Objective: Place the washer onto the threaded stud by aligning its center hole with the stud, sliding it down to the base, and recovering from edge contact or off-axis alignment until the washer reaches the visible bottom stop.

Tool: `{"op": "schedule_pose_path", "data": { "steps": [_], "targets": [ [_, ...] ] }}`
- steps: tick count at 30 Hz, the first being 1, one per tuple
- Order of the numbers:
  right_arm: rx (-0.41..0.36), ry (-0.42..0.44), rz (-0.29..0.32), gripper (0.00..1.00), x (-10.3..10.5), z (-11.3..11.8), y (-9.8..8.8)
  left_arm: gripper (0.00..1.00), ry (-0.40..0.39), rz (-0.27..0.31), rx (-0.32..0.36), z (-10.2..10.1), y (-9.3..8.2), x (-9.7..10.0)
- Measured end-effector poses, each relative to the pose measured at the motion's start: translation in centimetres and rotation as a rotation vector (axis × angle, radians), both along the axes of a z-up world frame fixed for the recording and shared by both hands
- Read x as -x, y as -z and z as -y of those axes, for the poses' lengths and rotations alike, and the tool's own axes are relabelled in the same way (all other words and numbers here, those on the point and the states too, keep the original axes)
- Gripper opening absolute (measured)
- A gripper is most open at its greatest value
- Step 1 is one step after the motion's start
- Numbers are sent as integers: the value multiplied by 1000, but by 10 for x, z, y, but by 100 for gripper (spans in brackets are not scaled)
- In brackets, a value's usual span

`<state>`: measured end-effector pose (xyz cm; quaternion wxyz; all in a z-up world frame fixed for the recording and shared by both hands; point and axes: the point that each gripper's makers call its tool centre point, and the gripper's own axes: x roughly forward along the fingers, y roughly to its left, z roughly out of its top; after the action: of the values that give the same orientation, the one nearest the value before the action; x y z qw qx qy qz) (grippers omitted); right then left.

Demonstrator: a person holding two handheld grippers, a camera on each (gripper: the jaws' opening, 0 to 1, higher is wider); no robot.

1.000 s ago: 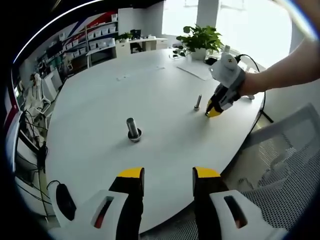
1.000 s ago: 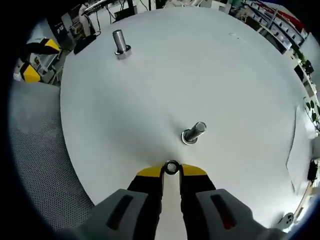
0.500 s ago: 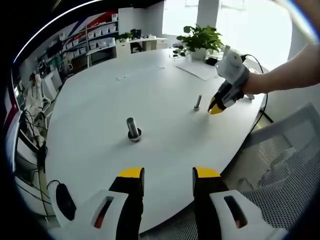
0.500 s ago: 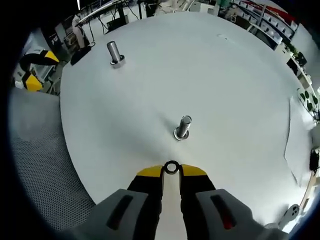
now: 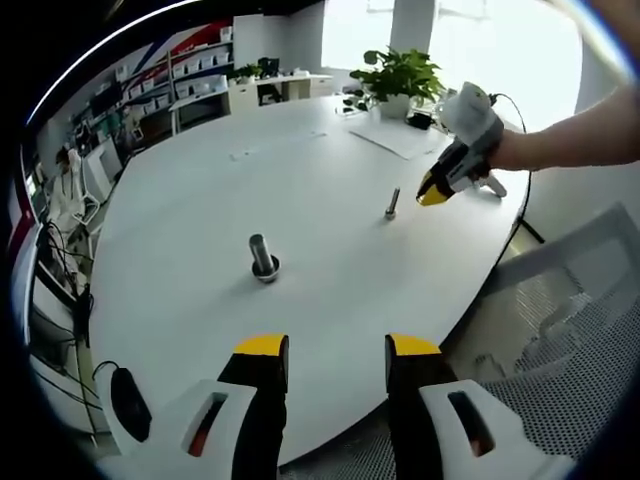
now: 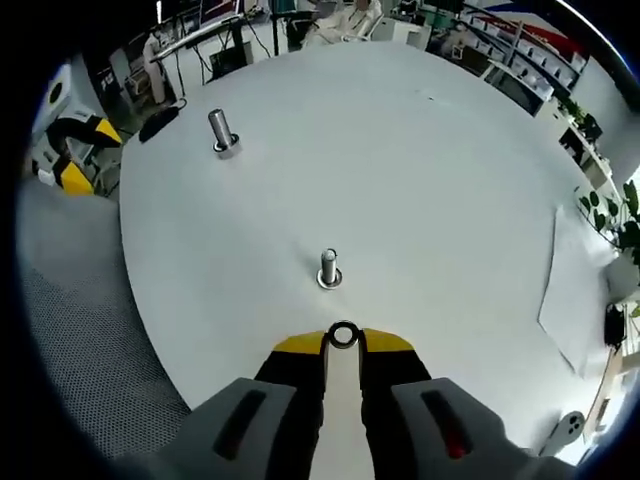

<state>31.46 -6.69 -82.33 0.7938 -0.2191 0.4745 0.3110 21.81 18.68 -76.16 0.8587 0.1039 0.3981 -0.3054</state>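
In the right gripper view a small metal washer [image 6: 343, 335] is pinched between the yellow tips of my right gripper [image 6: 343, 340], held up above the white round table [image 6: 420, 170]. A thin threaded stud [image 6: 328, 269] stands upright just ahead of it, apart from the washer. A thicker stud [image 6: 221, 132] stands farther off to the left. In the left gripper view my left gripper [image 5: 337, 352] hangs open over the table's near edge, nothing between its jaws. The thick stud [image 5: 263, 257] is ahead of it. The right gripper [image 5: 432, 192], held by a person's hand, hovers just right of the thin stud [image 5: 392, 204].
A potted plant [image 5: 398, 78] and a sheet of paper [image 5: 400, 138] lie at the far side of the table. A mesh chair [image 5: 565, 330] stands at the right. Shelves and desks line the room at the back left. A cable and mouse [image 5: 128, 400] lie near the left edge.
The right gripper has risen with the washer, so the thin stud looks smaller and farther below. The left gripper has stayed put.
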Motion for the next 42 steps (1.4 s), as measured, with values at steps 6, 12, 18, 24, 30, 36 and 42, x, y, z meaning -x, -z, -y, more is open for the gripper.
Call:
{"op": "schedule_pose_path", "data": {
  "steps": [6, 12, 18, 24, 30, 36, 42],
  "targets": [
    [-19, -37, 42, 14, -8, -17, -14, 37, 2, -3, -1, 0, 1, 0],
    [-34, -51, 79, 14, -21, -28, -26, 37, 1, -3, -2, 0, 1, 0],
    [-28, -84, 82, 14, -23, -36, -25, 37, 4, -7, -5, -1, 2, 1],
    [-5, -104, 61, 14, -22, -36, -20, 37, -1, -3, -5, -1, 1, 0],
    [-7, -107, 52, 14, -25, -37, -18, 37, 4, -6, -9, -1, 2, 1],
    [6, -121, 34, 14, -23, -38, -12, 37, 4, -10, -11, -1, 3, 1],
    [11, -122, 15, 14, -24, -37, -4, 37, 9, -13, -15, -1, 4, 2]
  ]
}}
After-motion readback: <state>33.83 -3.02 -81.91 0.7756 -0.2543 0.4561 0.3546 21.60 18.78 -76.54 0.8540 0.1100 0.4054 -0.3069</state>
